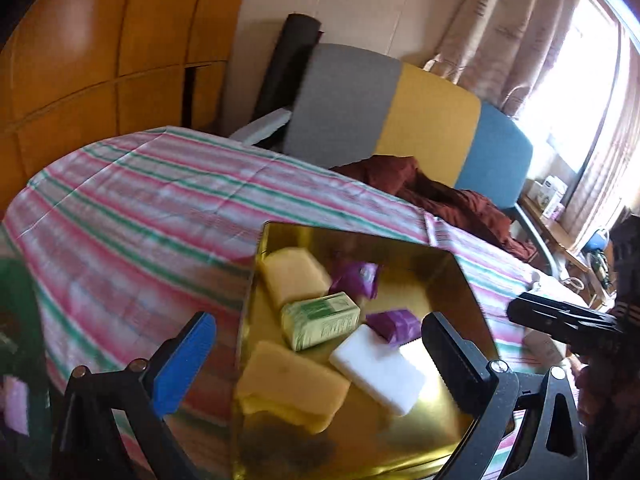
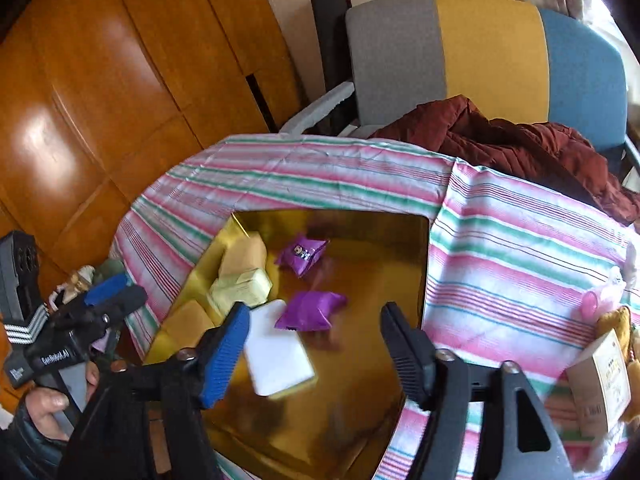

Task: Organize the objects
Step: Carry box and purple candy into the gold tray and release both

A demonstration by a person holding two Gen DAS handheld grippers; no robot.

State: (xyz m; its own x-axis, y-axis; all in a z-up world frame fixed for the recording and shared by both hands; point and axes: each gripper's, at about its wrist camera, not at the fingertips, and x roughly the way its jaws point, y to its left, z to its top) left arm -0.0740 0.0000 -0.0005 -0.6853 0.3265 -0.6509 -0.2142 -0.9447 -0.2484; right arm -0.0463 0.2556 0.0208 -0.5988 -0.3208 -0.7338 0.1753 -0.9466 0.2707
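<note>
The right gripper [image 2: 316,344], spread and empty, hovers over the gold tray [image 2: 360,360]; the left gripper [image 1: 320,344] likewise. Between the right fingers lies a purple packet [image 2: 310,312]; descending squarely should avoid nudging the white bar [image 2: 276,348].

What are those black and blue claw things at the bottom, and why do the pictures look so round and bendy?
Those claws are hand-held grippers; a person squeezes one in each hand. Each carries a tiny camera with a bulging lens, which bends the picture. One picture looks along the left gripper, the other along the right gripper. Both are open and hold nothing. Below them, on a striped tablecloth, sits a shiny gold tray. Inside it lie yellow sponges, a green packet, a white block and two purple wrapped packets.
</note>
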